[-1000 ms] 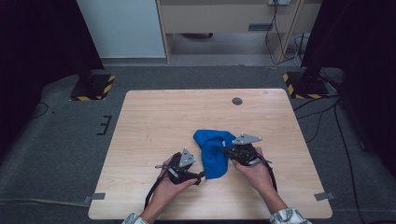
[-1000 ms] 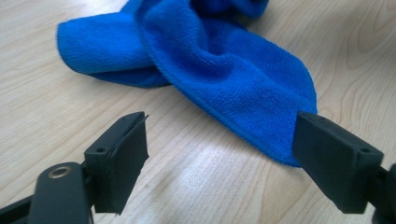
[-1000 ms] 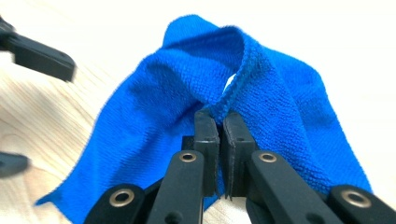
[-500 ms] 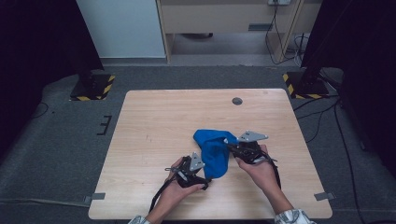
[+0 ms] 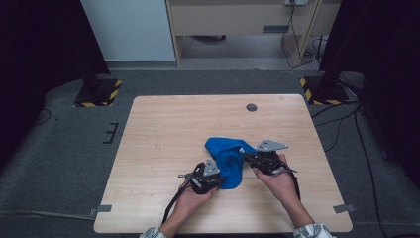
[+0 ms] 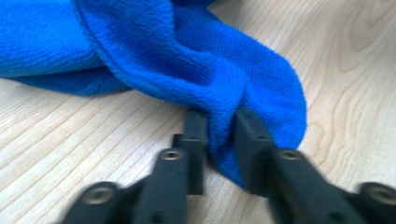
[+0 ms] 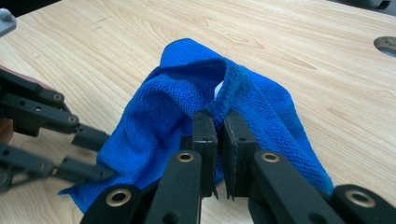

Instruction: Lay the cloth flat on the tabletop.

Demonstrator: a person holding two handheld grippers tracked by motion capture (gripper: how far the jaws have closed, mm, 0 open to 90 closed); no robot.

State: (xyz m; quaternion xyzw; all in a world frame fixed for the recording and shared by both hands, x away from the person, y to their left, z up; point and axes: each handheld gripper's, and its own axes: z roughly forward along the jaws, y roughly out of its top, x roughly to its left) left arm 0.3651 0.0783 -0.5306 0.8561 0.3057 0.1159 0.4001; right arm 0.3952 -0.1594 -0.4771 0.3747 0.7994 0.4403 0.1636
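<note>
Jaws on both grippers are clamped on the blue cloth (image 5: 225,157), and I take the step in hand to be securing two corners before lifting and spreading it.

High view: I see the cloth lying crumpled on the wooden table (image 5: 163,134), toward the near edge and a little right of centre. My left gripper (image 5: 219,181) meets its near end; my right gripper (image 5: 244,154) meets its right edge. A round grommet (image 5: 251,107) sits in the tabletop near the far edge, well apart from the work.

Left gripper view: the jaws have just been closing, and a fold of cloth (image 6: 224,140) now stands between them, bulging above the pads. The bite takes in the rounded tip of the fold, not a flat hem. I judge that the grip should be confirmed with a small lift before any pull, since thick terry can slip out of a shallow pinch.

Right gripper view: the jaws are nearly together on the stitched hem of the cloth (image 7: 224,100), which rises as a ridge out of the pinch. The left gripper (image 7: 93,156) is visible at the left, its two jaw tips at the cloth's lower corner.

Procedure, as I judge it: raise both hands together, keep them level, then draw them apart slowly until the cloth hangs taut. Avoid dragging it across the wood, because friction could pull the left fold free.
</note>
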